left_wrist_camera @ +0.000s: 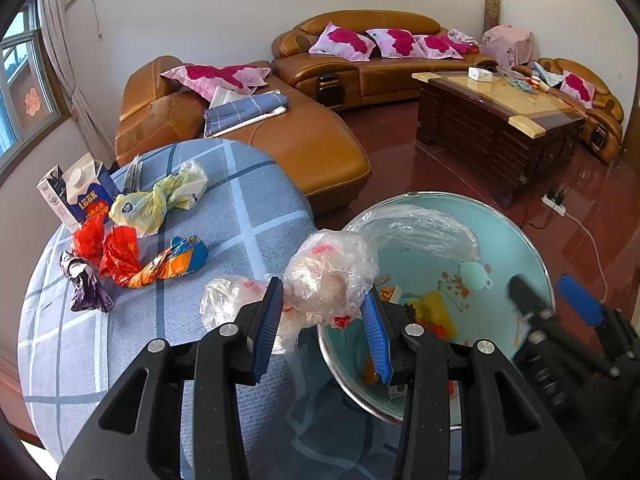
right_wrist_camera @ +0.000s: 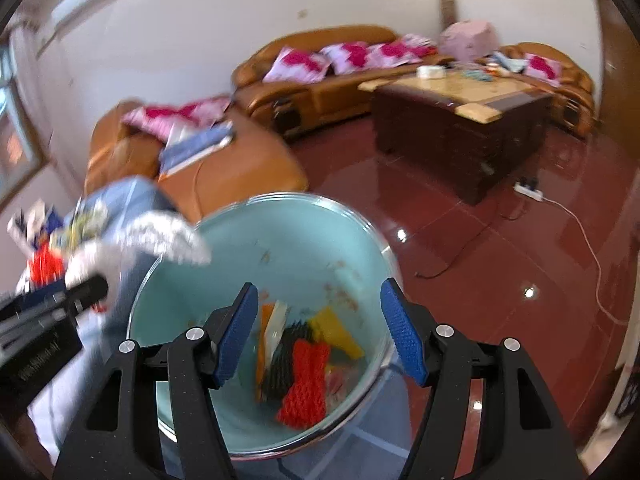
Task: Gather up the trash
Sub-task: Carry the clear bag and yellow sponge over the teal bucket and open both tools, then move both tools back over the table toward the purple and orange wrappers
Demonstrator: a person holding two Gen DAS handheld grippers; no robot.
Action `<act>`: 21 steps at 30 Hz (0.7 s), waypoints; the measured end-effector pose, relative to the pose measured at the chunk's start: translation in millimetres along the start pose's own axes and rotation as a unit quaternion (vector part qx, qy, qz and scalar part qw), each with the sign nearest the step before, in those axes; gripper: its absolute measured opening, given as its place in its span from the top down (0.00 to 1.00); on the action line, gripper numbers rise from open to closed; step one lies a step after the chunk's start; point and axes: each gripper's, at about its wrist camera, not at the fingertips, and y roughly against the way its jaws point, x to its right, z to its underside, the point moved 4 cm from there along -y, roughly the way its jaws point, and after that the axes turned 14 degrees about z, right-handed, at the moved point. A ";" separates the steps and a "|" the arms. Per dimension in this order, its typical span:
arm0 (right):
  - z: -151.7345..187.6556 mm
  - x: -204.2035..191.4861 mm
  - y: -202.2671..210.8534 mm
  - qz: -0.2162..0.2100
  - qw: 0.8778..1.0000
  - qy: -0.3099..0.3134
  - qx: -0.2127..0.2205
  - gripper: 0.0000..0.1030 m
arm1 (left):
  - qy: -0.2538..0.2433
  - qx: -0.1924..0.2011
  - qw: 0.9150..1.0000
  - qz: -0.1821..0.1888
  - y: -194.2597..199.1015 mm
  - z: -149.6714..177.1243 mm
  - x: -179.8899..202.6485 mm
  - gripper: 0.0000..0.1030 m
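Note:
My left gripper (left_wrist_camera: 322,316) is open with a crumpled clear plastic bag (left_wrist_camera: 328,272) between its fingers, at the near rim of a teal enamel basin (left_wrist_camera: 516,248). A second clear bag (left_wrist_camera: 424,228) hangs over the basin's far rim. The basin (right_wrist_camera: 288,240) holds red and black mesh (right_wrist_camera: 304,372), a yellow wrapper (right_wrist_camera: 336,332) and other scraps. My right gripper (right_wrist_camera: 318,332) is open and empty above the basin; it also shows in the left wrist view (left_wrist_camera: 556,300). On the blue checked tablecloth (left_wrist_camera: 240,208) lie a yellow bag (left_wrist_camera: 156,200), red wrappers (left_wrist_camera: 116,248), an orange-blue wrapper (left_wrist_camera: 176,260) and a purple wrapper (left_wrist_camera: 86,280).
Two milk cartons (left_wrist_camera: 76,192) stand at the table's far left edge. Behind are orange leather sofas (left_wrist_camera: 280,132) with pink pillows, a dark wooden coffee table (left_wrist_camera: 496,120), a red tiled floor and a power strip with cables (left_wrist_camera: 556,204).

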 end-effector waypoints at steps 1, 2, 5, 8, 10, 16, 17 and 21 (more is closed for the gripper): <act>-2.9 3.6 2.7 0.004 1.000 -0.009 0.007 0.38 | -0.002 0.000 1.000 0.001 -0.8 -1.3 3.1 0.61; -5.0 7.2 5.1 0.011 1.000 -0.016 0.013 0.38 | -0.004 0.000 1.000 0.004 -1.6 -2.9 6.9 0.61; -9.2 21.8 10.4 0.043 0.998 -0.044 0.030 0.38 | -0.016 0.002 1.000 0.011 -3.9 -5.4 18.8 0.58; -9.6 39.9 12.4 0.060 0.994 -0.083 0.033 0.38 | -0.020 -0.004 1.000 0.018 -7.8 -3.8 25.9 0.30; -10.3 48.5 13.0 0.066 0.992 -0.102 0.036 0.38 | -0.014 0.004 1.000 0.012 -5.4 -3.1 24.5 0.25; -11.2 48.3 13.1 0.058 0.993 -0.098 0.037 0.36 | -0.009 0.012 1.000 0.005 8.2 -4.0 15.2 0.15; -10.9 46.2 14.2 0.054 0.993 -0.094 0.038 0.31 | -0.010 0.014 1.000 0.000 10.9 -3.3 12.5 0.13; -10.3 30.0 15.5 0.047 0.997 -0.057 0.034 0.25 | -0.007 0.018 1.000 -0.014 21.9 3.6 0.3 0.11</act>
